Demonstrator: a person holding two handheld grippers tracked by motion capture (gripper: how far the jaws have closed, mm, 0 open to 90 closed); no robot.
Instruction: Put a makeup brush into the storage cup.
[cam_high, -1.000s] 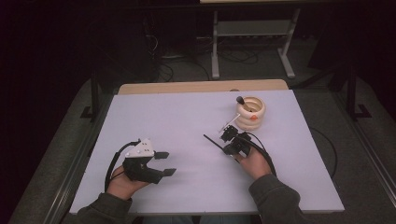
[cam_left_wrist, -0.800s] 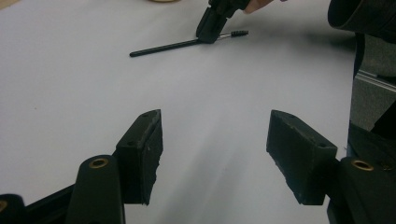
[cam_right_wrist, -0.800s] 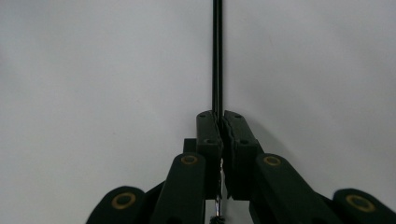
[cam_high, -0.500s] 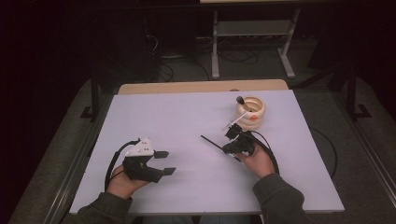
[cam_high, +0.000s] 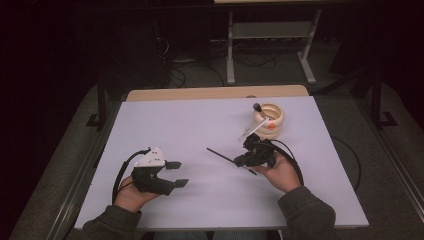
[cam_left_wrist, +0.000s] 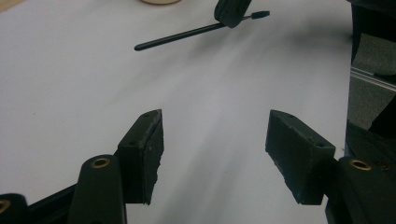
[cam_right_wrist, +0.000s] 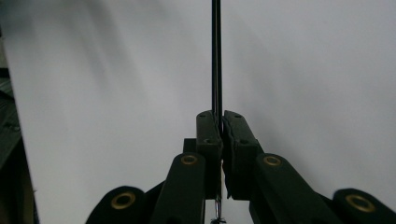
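The thin black stick (cam_high: 227, 158), smooth and rigid, is hanging over the table's (cam_high: 200, 125) right half, pinched in the tightly closed right gripper (cam_high: 248, 160). It could be slipping or swivelling, being so slim. The left gripper (cam_high: 172, 173) is resting wide apart, empty, near the front-left corner.

Both grippers are matte black. The left gripper (cam_high: 175, 173) carries a pale grey three-cornered plate (cam_high: 151, 158) on top and a black cable (cam_high: 120, 172) looping at its left. The right gripper (cam_high: 237, 162) trails a black cable (cam_high: 295, 157) too. Brass-coloured rivets (cam_right_wrist: 188, 159) mark the jaw arms; the pads (cam_left_wrist: 299, 154) look chipped. The sleeves (cam_high: 307, 215) seem dark olive.
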